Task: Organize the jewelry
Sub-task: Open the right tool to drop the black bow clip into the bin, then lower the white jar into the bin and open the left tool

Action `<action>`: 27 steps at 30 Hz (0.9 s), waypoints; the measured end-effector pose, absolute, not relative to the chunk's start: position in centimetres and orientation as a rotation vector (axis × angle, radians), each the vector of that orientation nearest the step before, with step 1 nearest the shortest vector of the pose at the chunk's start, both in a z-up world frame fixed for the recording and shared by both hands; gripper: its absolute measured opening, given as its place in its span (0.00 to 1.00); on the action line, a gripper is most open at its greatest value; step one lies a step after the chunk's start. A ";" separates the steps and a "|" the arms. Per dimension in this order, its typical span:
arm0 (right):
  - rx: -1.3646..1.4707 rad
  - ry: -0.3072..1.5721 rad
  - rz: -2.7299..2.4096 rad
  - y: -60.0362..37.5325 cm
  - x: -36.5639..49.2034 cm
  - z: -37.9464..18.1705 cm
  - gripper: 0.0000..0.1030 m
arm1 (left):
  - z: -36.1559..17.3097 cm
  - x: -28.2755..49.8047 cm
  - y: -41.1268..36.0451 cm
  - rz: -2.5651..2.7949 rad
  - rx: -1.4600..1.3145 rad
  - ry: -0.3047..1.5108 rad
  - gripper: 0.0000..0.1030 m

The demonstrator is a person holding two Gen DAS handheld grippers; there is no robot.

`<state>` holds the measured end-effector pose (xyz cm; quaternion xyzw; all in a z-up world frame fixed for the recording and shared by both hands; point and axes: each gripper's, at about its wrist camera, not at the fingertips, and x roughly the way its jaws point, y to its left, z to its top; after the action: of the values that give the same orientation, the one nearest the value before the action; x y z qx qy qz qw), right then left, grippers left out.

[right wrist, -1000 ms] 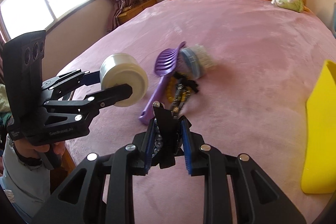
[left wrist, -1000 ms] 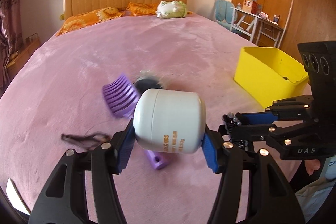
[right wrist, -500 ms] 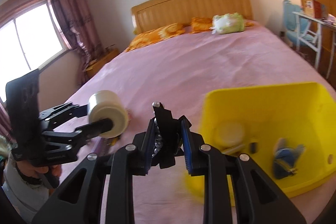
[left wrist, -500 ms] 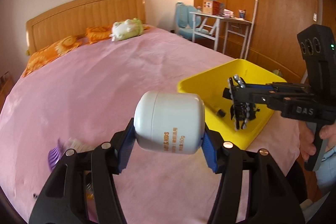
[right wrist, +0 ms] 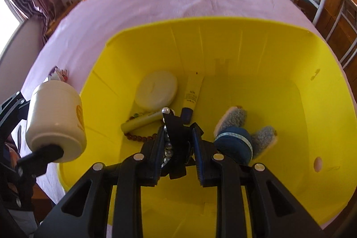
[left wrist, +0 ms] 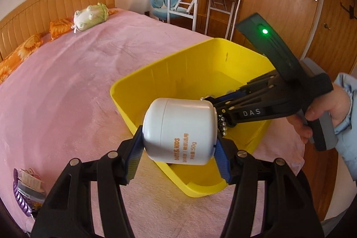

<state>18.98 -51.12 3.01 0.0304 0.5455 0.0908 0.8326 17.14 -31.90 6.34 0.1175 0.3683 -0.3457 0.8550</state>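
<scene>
Jaws of the right gripper [right wrist: 176, 144] are closed on a pearl hair clip [right wrist: 173, 137], held above the yellow bin [right wrist: 245, 41] on the bed [left wrist: 67, 81], probably for dropping inside. Left gripper [left wrist: 178, 148] clamps a white jar [left wrist: 180, 131] near the bin's rim.

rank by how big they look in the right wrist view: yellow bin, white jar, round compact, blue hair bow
1. yellow bin
2. white jar, though it is nearer the camera
3. and 4. round compact and blue hair bow look alike, so unranked
</scene>
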 end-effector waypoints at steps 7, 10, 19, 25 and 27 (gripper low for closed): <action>-0.007 1.309 0.198 -50.4 20.7 1.5 0.25 | 6.2 17.8 -32.2 -0.725 0.251 0.788 0.56; -0.045 1.339 0.199 -49.9 20.8 1.0 0.26 | 6.1 17.5 -32.3 -0.731 0.249 0.796 0.56; -0.082 1.358 0.144 -50.2 21.0 1.0 0.42 | 6.4 17.2 -31.9 -0.737 0.228 0.781 0.56; 0.087 1.006 0.096 -53.3 18.9 6.2 0.92 | 6.4 16.9 -31.6 -0.742 0.229 0.783 0.56; 0.143 0.892 0.067 -54.3 17.6 7.5 0.93 | 6.4 17.1 -32.0 -0.735 0.239 0.786 0.56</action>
<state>17.59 -54.26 7.55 0.0690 0.4309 0.0322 0.8992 17.10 -31.99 6.40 0.1138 0.3734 -0.3491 0.8519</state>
